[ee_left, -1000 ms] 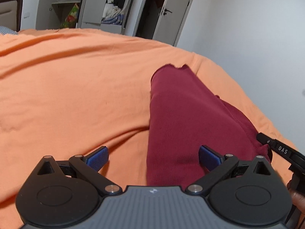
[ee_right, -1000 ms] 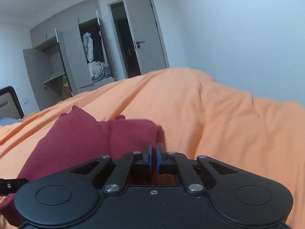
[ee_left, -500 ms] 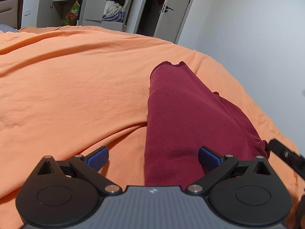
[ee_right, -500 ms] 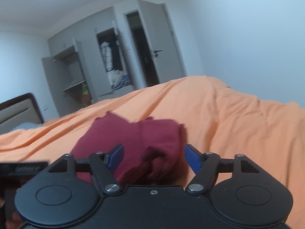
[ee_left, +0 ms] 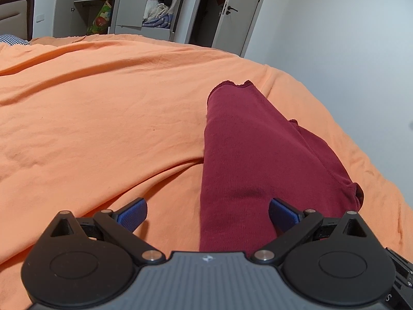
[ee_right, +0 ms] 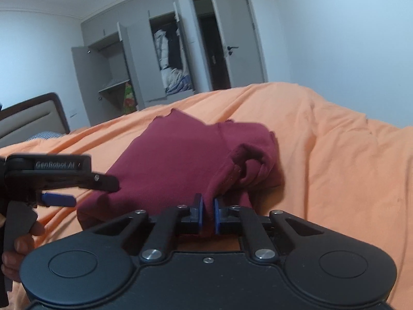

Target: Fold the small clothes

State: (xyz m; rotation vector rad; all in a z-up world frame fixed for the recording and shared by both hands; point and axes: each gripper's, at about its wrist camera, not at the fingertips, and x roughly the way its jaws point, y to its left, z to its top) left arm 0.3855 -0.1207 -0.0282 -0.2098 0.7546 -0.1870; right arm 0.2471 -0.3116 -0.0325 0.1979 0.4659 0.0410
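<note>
A dark red garment (ee_left: pixel 247 160), already folded narrow, lies near the right edge of an orange-covered bed (ee_left: pixel 103 118); its near end is pinched by the right gripper (ee_right: pixel 209 213); the left gripper (ee_left: pixel 207 215) is held spread apart over it; another fold seems called for next.

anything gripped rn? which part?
Right gripper is shut on the maroon garment, pinching a bunched fold at its near edge. Left gripper is open, holding nothing.
</note>
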